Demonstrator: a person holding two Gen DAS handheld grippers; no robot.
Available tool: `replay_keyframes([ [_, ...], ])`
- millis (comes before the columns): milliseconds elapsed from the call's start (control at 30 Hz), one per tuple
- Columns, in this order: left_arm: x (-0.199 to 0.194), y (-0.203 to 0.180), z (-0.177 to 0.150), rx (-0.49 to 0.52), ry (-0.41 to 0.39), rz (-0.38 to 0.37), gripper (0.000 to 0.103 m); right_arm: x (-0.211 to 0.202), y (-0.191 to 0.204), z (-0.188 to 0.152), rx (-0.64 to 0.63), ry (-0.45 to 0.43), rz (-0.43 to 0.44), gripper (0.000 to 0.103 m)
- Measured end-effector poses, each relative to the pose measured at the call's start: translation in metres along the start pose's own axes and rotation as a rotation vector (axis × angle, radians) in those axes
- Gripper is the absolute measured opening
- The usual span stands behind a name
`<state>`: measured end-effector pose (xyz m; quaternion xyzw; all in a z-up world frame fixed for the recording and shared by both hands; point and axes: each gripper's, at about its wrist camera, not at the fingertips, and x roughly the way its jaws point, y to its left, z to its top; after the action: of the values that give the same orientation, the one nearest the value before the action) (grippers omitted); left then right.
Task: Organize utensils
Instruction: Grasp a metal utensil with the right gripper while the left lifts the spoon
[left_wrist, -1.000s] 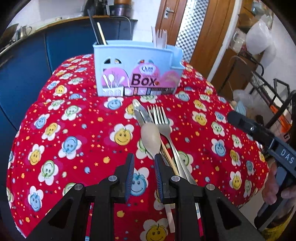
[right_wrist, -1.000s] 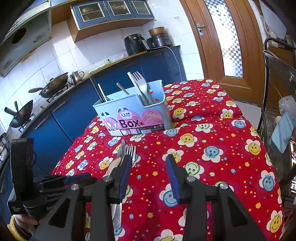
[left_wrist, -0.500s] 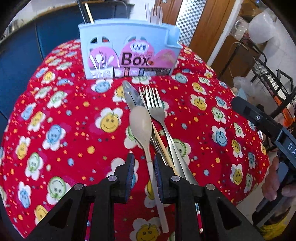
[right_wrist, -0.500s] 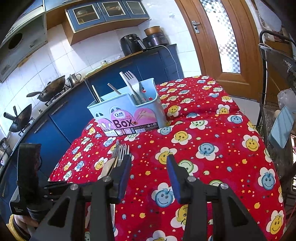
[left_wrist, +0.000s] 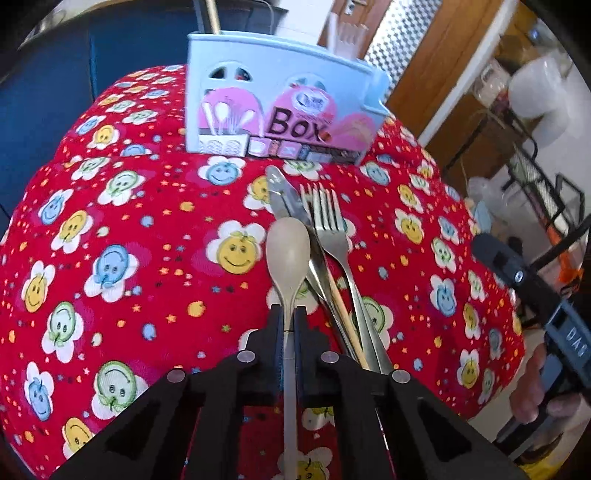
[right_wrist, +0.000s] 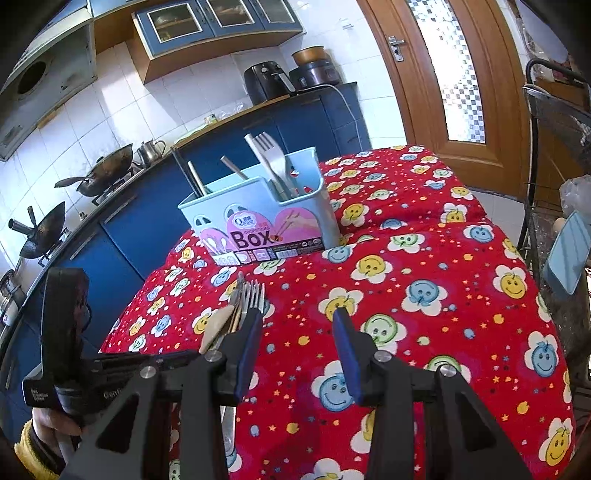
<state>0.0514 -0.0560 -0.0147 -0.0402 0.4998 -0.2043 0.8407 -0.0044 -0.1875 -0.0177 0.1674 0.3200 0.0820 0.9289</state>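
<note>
The beige plastic spoon (left_wrist: 289, 254) is clamped by its handle between the fingers of the left hand-held gripper (left_wrist: 289, 317), with the bowl pointing forward toward the light blue utensil box (left_wrist: 280, 110). Whether the spoon is lifted or resting on the red smiley-flower cloth (left_wrist: 110, 229) covering the tabletop cannot be told. Just to the right of the spoon, a bundle of loose cutlery lies on the cloth: a metal fork (left_wrist: 328, 221), a metal knife (left_wrist: 284, 195) and a pale chopstick (left_wrist: 343, 306), all touching or overlapping one another and pointing at the box. The box stands upright at the far side of the cloth, near the cutlery tips but apart from them. In the right wrist view, a fork (right_wrist: 271, 155) and other utensils are seen standing in its compartments. The right hand-held gripper (right_wrist: 299, 328) is held above the cloth with its blue-padded fingers (right_wrist: 347, 347) spread apart and nothing between them; the cutlery bundle lies just to its left, partly hidden by its left finger.
</note>
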Motion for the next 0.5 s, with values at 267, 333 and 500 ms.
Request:
replay_keyframes([
  [267, -0.026, 0.026, 0.002, -0.057, -0.114, 0.001, 0.005, 0.016, 0.021, -0.001, -0.036, 0.060, 0.017, 0.043],
  [333, -0.031, 0.032, 0.003, -0.066, -0.133, 0.001, 0.005, 0.020, 0.026, -0.001, -0.053, 0.078, 0.020, 0.043],
  [500, -0.037, 0.048, 0.002, -0.089, -0.150, -0.006, 0.005, 0.042, 0.034, 0.004, -0.088, 0.136, 0.005, 0.043],
])
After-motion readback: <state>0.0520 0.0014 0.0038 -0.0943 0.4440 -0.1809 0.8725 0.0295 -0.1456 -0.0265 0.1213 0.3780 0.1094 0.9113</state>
